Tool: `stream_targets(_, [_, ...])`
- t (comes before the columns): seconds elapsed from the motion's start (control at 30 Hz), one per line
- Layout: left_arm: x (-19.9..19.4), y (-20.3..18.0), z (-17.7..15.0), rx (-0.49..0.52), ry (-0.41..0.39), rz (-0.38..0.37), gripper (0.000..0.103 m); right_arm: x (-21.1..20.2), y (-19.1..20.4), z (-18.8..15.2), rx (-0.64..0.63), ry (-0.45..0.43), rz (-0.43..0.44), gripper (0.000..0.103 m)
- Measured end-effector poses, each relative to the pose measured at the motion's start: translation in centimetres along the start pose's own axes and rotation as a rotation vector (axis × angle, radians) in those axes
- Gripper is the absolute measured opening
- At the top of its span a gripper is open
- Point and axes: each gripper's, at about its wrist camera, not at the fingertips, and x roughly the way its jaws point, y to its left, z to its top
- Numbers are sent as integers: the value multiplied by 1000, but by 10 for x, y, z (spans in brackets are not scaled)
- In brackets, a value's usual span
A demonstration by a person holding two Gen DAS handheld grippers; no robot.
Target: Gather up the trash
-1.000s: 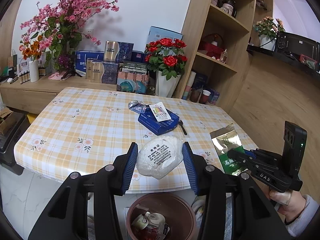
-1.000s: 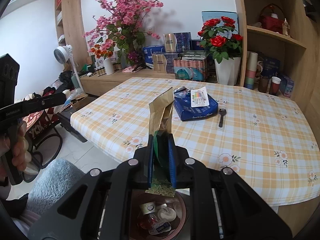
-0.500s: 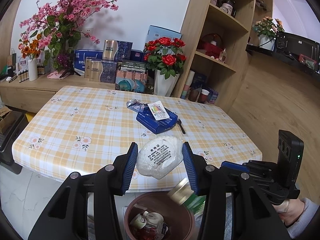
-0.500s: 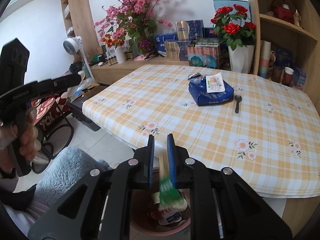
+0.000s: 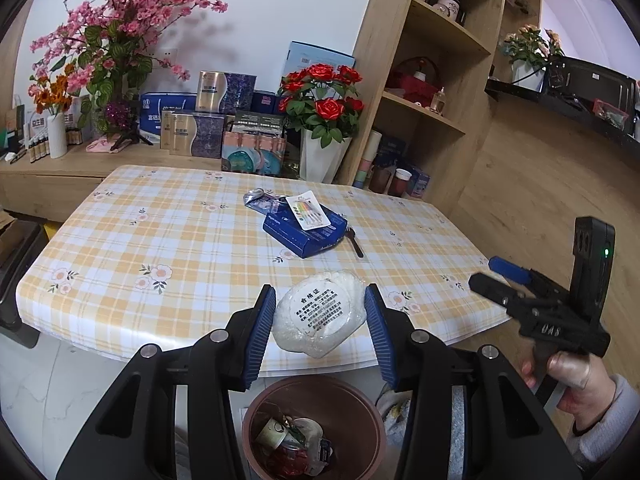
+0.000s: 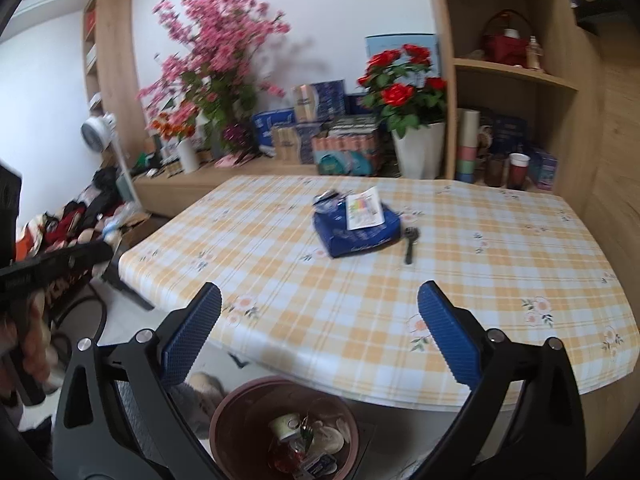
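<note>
The left gripper [image 5: 320, 320] points slightly downward, its fingers gripping a white packet [image 5: 320, 316] above the bin [image 5: 316, 428]. The right gripper [image 6: 320, 332] tilts likewise, fingers opening, empty.

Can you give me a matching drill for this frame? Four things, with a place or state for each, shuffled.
Things:
1. white packet
2. black fork
3. right gripper
4. colourful card

Places or states:
A. on top of the blue box
B. jaws opening, nothing between them
C. between the left gripper pads, above the bin
D. on the tablecloth beside the blue box

Pairs: 1-C, 2-D, 3-B, 4-A
</note>
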Motion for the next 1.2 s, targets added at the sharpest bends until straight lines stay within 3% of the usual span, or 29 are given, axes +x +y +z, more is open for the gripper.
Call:
stream_targets(0.2, [6,-10,-4,26,17,-15,45,-2,-10,2,14,-13,-77,97])
stream_targets(0.53, [12,-24,-6,60,41,-79,46,0,-13,-1,9,11,-38,97])
stream_targets(0.6, [11,-29,-7,71,38,-98,56,0,-13,-2,7,13,-34,97])
stream_targets(0.63, [11,-30,-8,72,34,-105,66,1,-13,-3,6,12,-36,97])
stream_targets(0.7, [9,-32,-8,75,20,-109,72,0,-13,-4,6,13,-39,97])
stream_targets(0.93, [11,-21,-4,61,-13,4,92,2,-21,-7,25,7,-67,97])
stream_targets(1.2, [22,7,12,48,-38,157,97,16,-35,-2,92,43,-48,97])
